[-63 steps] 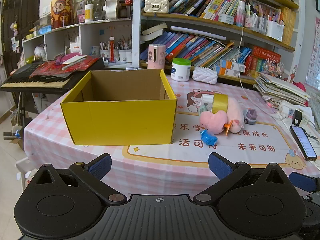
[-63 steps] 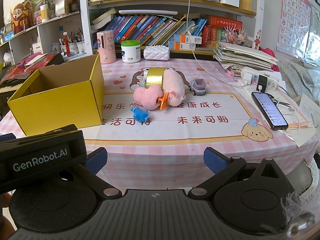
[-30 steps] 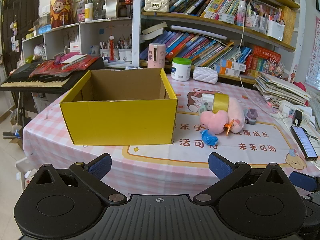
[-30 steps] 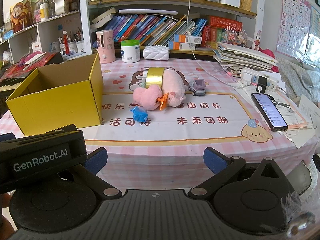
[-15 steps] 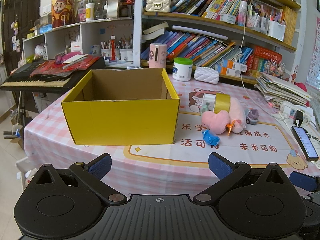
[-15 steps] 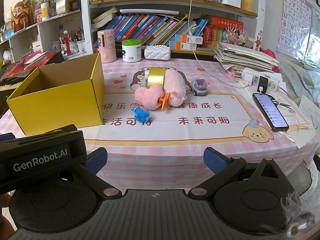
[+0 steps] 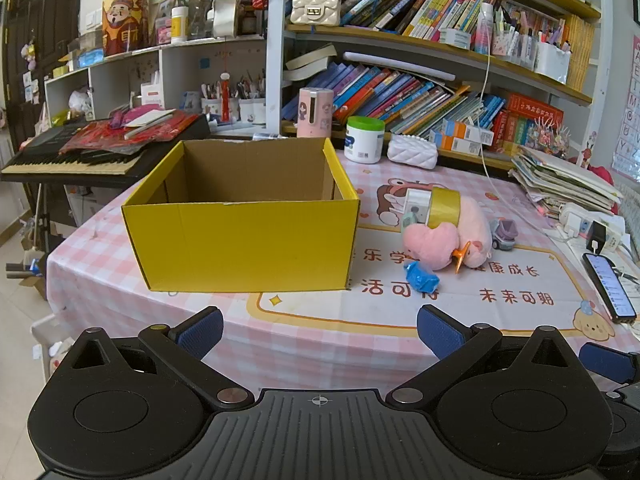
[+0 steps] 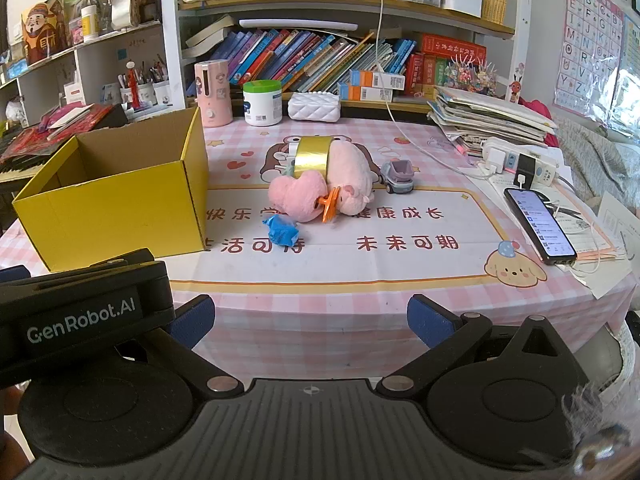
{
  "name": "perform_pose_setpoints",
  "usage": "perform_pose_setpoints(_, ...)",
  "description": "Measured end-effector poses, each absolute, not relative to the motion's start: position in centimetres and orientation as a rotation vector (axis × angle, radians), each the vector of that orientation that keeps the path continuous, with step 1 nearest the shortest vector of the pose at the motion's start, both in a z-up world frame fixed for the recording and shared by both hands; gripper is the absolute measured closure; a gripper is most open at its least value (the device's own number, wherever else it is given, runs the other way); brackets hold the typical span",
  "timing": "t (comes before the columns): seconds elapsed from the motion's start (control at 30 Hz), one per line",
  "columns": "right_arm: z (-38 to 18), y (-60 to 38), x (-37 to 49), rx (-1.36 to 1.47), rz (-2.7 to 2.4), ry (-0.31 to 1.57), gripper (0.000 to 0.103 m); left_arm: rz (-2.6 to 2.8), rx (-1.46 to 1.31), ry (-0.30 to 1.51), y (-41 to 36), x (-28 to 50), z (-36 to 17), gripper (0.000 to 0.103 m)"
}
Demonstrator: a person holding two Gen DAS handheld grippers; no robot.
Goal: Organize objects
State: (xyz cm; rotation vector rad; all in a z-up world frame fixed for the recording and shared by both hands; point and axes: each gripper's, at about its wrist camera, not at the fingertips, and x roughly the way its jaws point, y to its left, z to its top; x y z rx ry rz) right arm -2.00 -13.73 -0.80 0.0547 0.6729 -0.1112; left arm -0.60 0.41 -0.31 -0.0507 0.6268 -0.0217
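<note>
An open yellow cardboard box [image 7: 244, 240] [image 8: 116, 208] stands on the left of the pink checked table, and what I can see of its inside holds nothing. Right of it lie a pink plush toy [image 7: 448, 236] [image 8: 324, 184] with a gold tape roll [image 7: 442, 206] [image 8: 312, 156] on it, an orange clip [image 8: 330, 208], a blue wrapped piece [image 7: 420, 276] [image 8: 281, 230] and a small grey toy truck [image 7: 503, 234] [image 8: 396, 176]. My left gripper [image 7: 320, 328] and right gripper [image 8: 310, 318] both hover open at the table's near edge, holding nothing.
A phone [image 8: 538, 224] and a power strip [image 8: 520, 160] with cables lie at the right. A stack of papers [image 8: 488, 116], a white jar [image 8: 262, 102], a pink dispenser [image 8: 212, 92] and a white pouch [image 8: 314, 106] line the back. A keyboard [image 7: 80, 152] stands left of the table.
Both views have shifted slightly closer to the table. The objects and the box have not moved, and both grippers stay open.
</note>
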Motion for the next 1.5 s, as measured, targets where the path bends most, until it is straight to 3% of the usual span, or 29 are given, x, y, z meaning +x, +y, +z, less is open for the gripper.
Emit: perform_pose_setpoints(1.5, -1.16, -13.52, -1.54, 0.044, -0.109, 0.678, 0.0, -0.019, -0.055, 0.634, 0.89, -0.06, -0.58, 0.0)
